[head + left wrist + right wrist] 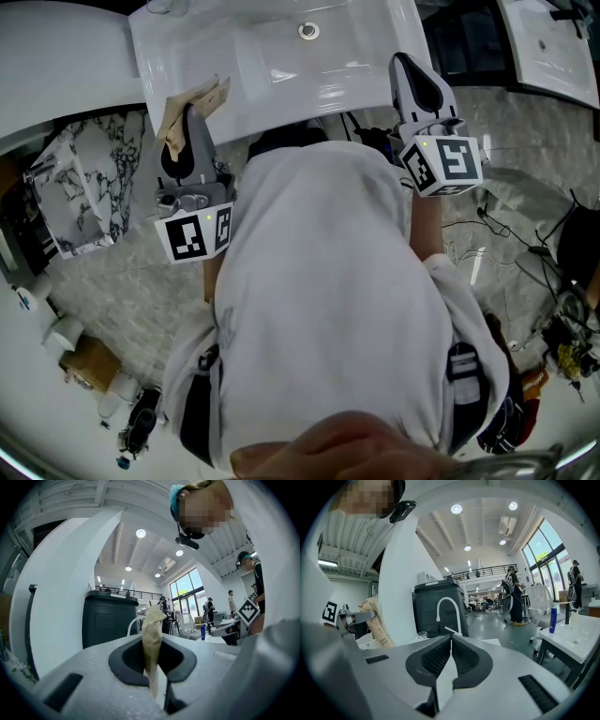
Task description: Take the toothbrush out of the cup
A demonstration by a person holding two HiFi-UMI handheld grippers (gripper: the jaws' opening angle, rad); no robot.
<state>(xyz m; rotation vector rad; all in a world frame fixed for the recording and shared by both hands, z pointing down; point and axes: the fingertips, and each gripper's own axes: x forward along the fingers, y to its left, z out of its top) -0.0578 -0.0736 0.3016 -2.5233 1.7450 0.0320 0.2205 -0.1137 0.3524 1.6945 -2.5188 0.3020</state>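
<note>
Nearest, low in the head view, a white shirt (328, 309) filling the middle. Just past it, at the left, the left gripper (186, 127), squeezed tight on the toothbrush (192, 101), wrapped in tan paper and sticking out over the near edge of the white sink (281, 70). At the upper right, the right gripper (406, 67), jaws pressed together with nothing between them, over the sink's right edge. Taking-out part done, by the look of it: toothbrush already out of the cup. Next, probably: find a flat bare spot on the sink top, lay the toothbrush down softly, then let go. Farther back, low and left of middle in the right gripper view, what looks like a small clear cup (423, 635), well apart from the toothbrush, near a white tap (447, 609). Behind those, a big dark bin (440, 592). Nothing in the way over the sink top; only the tap and cup to steer clear of. Off to the sides in the head view, a marble-look panel (89, 178) at the left and loose cables (506, 234) on the floor at the right. Farthest, people (513, 597) standing by tall windows (543, 550).
</note>
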